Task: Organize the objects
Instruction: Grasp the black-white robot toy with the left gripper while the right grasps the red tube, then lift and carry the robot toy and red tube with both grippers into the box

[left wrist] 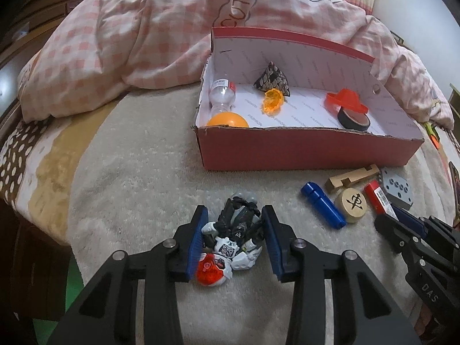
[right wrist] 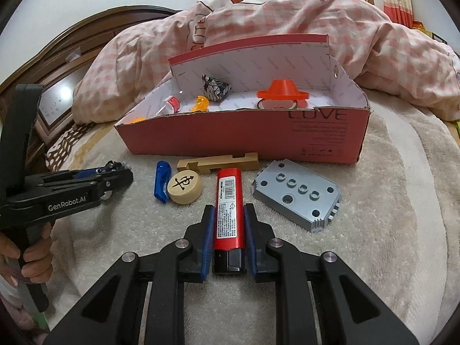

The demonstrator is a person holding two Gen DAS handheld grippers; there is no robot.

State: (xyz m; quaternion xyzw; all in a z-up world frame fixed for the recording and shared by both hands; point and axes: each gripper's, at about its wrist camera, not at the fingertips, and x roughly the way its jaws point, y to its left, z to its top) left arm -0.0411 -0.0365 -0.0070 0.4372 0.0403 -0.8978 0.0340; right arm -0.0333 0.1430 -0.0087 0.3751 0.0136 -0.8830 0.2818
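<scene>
L gripper (left wrist: 234, 240) low over the bed's cream blanket (left wrist: 138, 178), fingers (left wrist: 198, 238) spread either side of a toy robot figure (left wrist: 230, 241), black/white w/ a red part. The blue pads sit just beside it, maybe grazing it; can't tell if they touch.

R gripper (right wrist: 229, 231) fingers (right wrist: 207, 238) straddle a red cylinder w/ barcode label (right wrist: 229, 204), black cap end nearest the camera. Pads are right at its sides; a firm pinch can't be confirmed.

Just past it on the blanket: round wooden chess piece (right wrist: 185, 187) touching a blue plastic piece (right wrist: 162, 181); wooden notched block (right wrist: 218, 163) behind them; grey block w/ round holes (right wrist: 299, 194) to the R.

Further back, an open red cardboard box (left wrist: 287, 152), white inside, holds an orange ball (left wrist: 228, 121), clear bottle (left wrist: 221, 93), translucent orange piece (left wrist: 271, 102), dark patterned pouch (left wrist: 273, 79), orange hat-shaped item (left wrist: 346, 100) and a tape roll (left wrist: 353, 119).

Behind the box, a pink checked duvet (left wrist: 129, 43) is heaped up.
</scene>
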